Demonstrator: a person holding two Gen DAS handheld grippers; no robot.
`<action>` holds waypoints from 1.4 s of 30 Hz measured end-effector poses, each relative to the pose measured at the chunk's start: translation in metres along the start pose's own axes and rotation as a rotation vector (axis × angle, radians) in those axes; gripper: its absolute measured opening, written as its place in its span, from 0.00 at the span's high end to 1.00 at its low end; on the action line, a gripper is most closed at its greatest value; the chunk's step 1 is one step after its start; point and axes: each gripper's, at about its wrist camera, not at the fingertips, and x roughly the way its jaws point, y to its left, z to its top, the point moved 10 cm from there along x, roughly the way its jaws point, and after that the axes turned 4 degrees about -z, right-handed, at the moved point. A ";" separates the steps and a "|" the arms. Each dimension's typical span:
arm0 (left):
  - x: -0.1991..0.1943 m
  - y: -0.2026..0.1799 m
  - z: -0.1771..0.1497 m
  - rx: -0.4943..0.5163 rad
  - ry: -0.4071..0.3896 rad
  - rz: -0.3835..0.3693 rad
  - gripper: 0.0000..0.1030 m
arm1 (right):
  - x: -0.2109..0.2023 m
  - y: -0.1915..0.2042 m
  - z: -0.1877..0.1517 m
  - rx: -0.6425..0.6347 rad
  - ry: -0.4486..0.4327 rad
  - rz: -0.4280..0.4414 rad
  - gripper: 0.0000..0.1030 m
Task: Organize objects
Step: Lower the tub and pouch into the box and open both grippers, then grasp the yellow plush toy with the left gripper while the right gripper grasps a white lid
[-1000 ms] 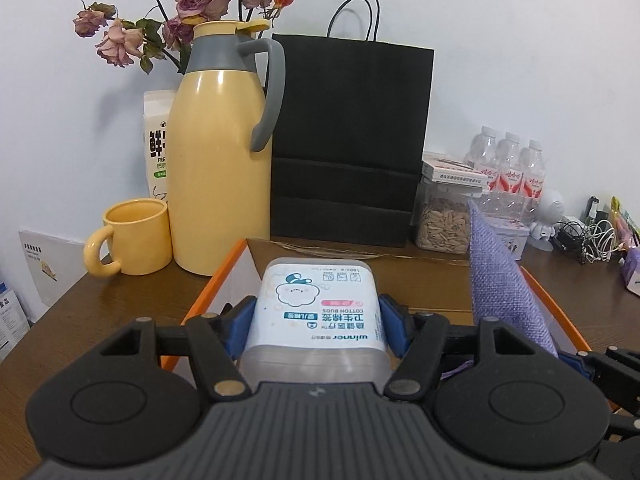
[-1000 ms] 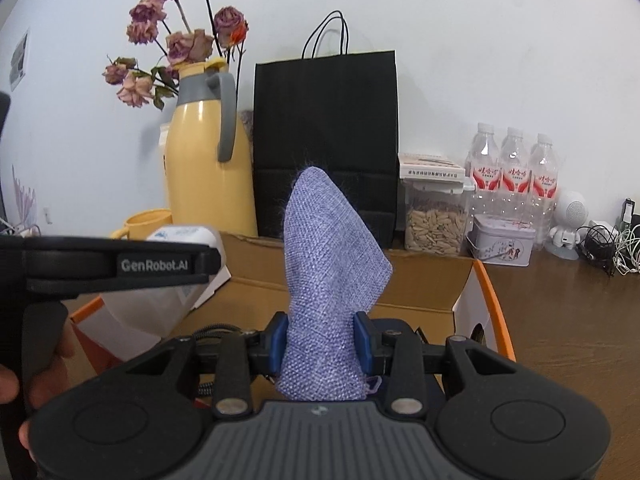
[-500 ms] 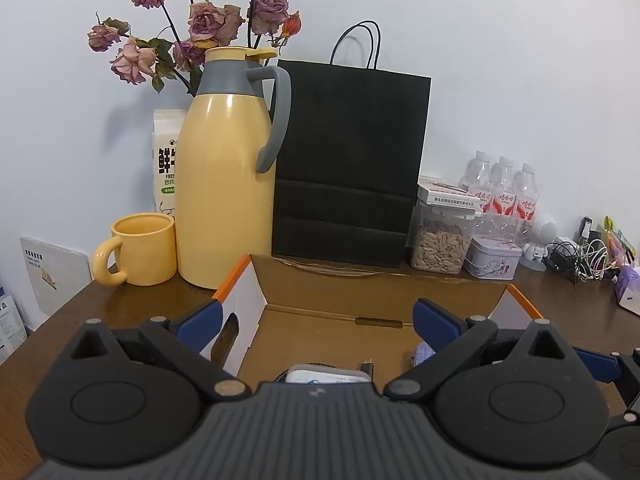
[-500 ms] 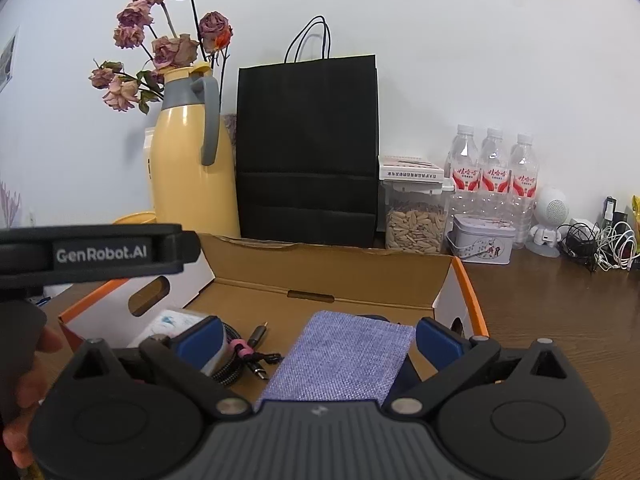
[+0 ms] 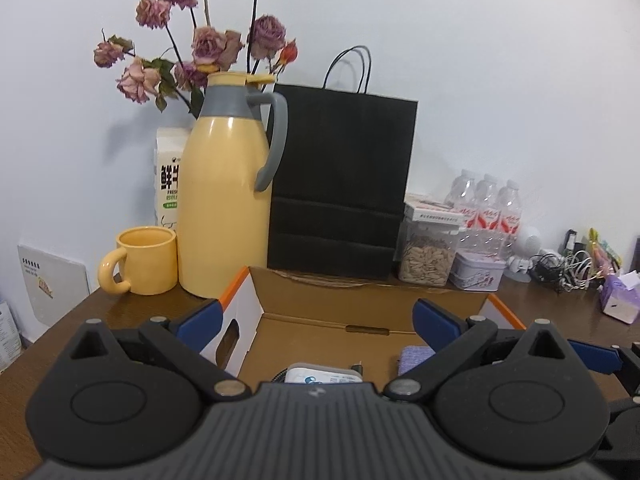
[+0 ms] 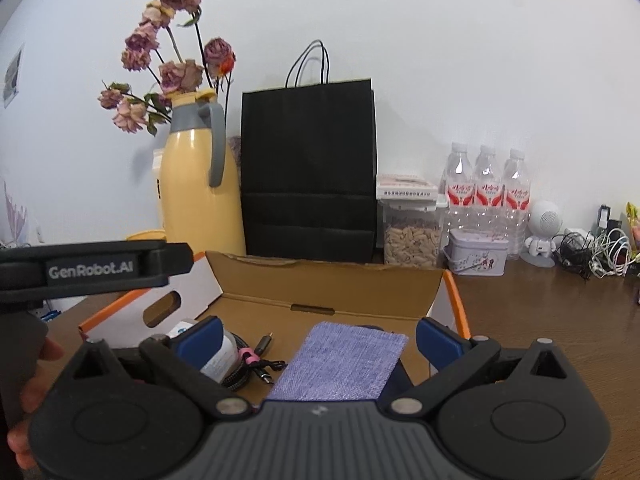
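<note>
- Purple cloth (image 6: 340, 360) lies in box (image 6: 320, 280), between right tongs (image 6: 320, 340): soft, light; pinch near edge.
- Left tongs (image 5: 316, 316) likewise spread, empty; tub (image 5: 320, 374) below.

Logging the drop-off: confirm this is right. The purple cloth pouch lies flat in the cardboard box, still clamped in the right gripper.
Not clamped. The right wrist view shows the right gripper open, its pads clear of the purple cloth pouch, which does lie flat in the cardboard box.

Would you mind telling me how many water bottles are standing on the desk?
3: the left bottle, middle bottle and right bottle stand in a row against the wall, behind the tin; more could be hidden behind them.
</note>
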 end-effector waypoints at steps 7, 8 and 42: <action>-0.033 -0.004 -0.002 0.018 -0.017 -0.040 0.00 | -0.027 0.001 0.002 -0.026 -0.049 0.010 0.00; -0.037 -0.004 -0.001 0.022 -0.017 -0.036 0.00 | -0.031 0.002 0.003 -0.033 -0.054 0.011 0.00; -0.143 0.047 -0.082 0.052 0.143 0.030 0.00 | -0.122 -0.021 -0.095 -0.049 0.127 -0.022 0.00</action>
